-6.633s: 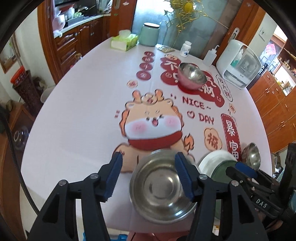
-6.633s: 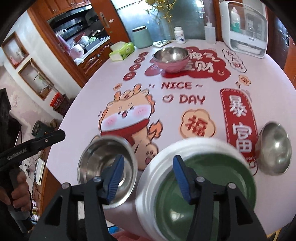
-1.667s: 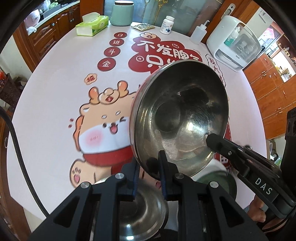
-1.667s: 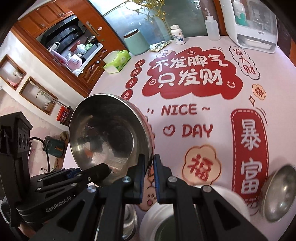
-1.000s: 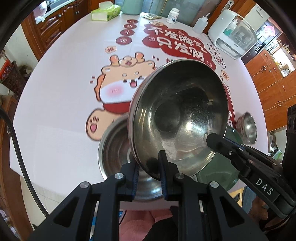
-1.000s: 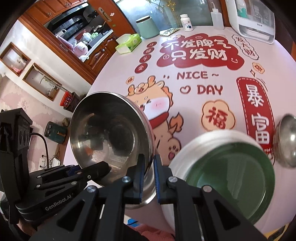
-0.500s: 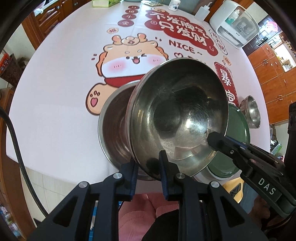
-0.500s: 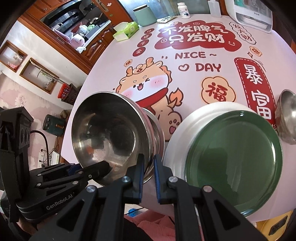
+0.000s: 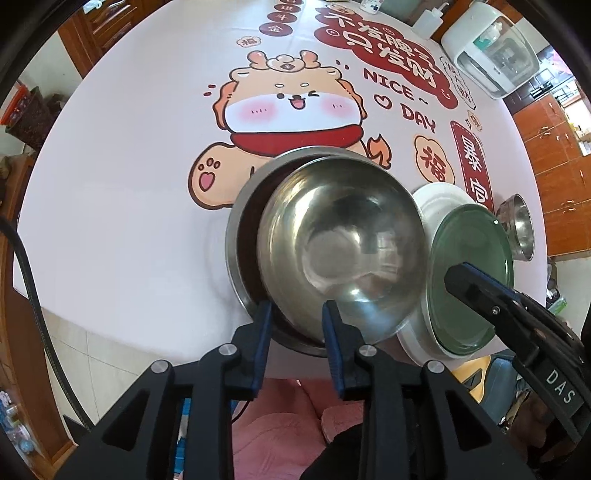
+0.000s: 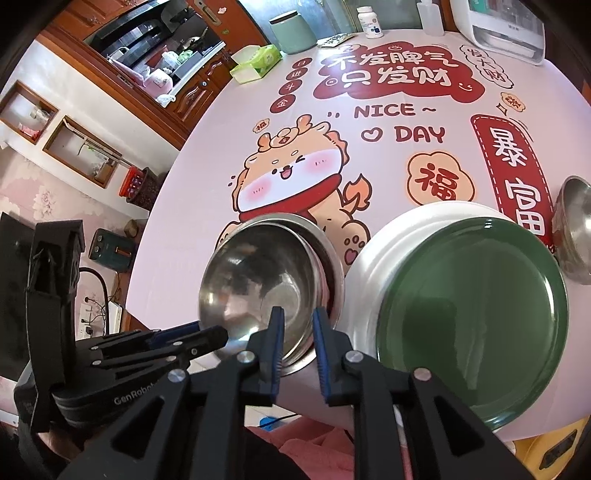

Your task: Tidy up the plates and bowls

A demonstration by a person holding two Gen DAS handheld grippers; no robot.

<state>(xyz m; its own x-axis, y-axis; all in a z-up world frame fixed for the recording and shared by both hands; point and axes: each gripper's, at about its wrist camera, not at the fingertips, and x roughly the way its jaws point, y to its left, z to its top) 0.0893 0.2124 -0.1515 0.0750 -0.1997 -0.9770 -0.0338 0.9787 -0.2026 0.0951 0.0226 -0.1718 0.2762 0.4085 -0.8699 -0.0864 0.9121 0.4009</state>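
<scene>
A steel bowl [image 9: 340, 251] [image 10: 255, 273] rests nested inside a larger steel bowl [image 9: 243, 243] [image 10: 325, 243] at the table's near edge. My left gripper [image 9: 295, 314] straddles the inner bowl's near rim; its jaws are opening and the pads stand off the rim. My right gripper [image 10: 297, 317] straddles the rim on the bowl's right side, jaws also opening, pads clear of the metal. To the right, a green plate [image 9: 472, 266] [image 10: 472, 302] lies on a white plate [image 9: 436, 199] [image 10: 388, 236]. A small steel bowl [image 9: 517, 225] [image 10: 574, 229] stands further right.
The round table [image 9: 129, 184] has a cartoon-printed cloth. At its far side are a white appliance [image 9: 491, 48], a tissue box [image 10: 255, 62], a green jar [image 10: 291, 33] and small bottles. A person's pink clothing [image 9: 280, 432] lies below the table edge.
The bowl, held tilted by both grippers, has come down into the larger bowl. Both pairs of jaws have parted from its rim.
</scene>
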